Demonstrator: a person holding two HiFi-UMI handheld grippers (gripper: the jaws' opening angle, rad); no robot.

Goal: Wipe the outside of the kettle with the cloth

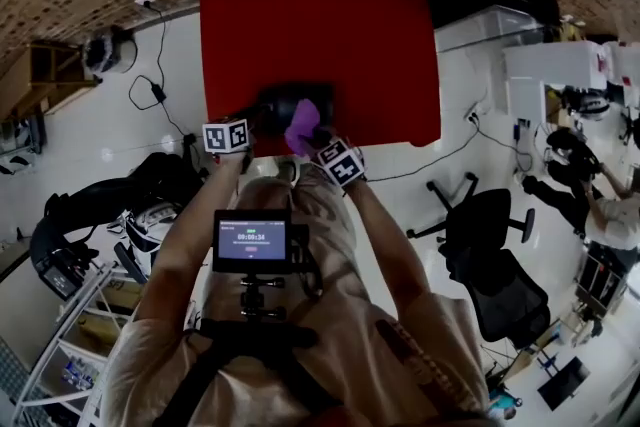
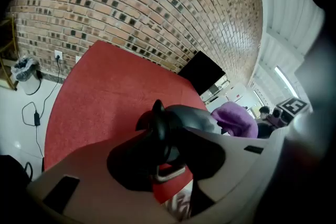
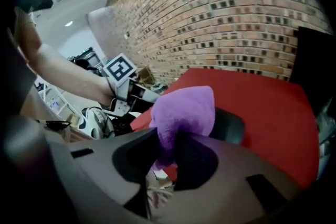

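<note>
- A black kettle (image 1: 285, 103) stands near the front edge of the red worktop (image 1: 380, 45), its handle (image 2: 157, 122) turned towards the person's left.
- A purple cloth (image 3: 185, 110) appears to rest against the kettle's right side, bunched up over its wall.
- The left hand-held gripper (image 2: 165, 157) is clamped on the slim handle, jaws narrowed to a small gap, steadying the kettle.
- The right hand-held gripper (image 3: 168, 157) pinches a fold of the cloth between nearly closed jaws, and the free part flops forward towards the kettle.
- The step in hand looks to be the wiping itself, with the cloth brought to the outer wall on the right side.
- The next move likely calls for drawing the cloth round the wall under light pressure while the left grip stops the kettle turning or sliding. The sides facing away from the person are probably yet to be covered.
</note>
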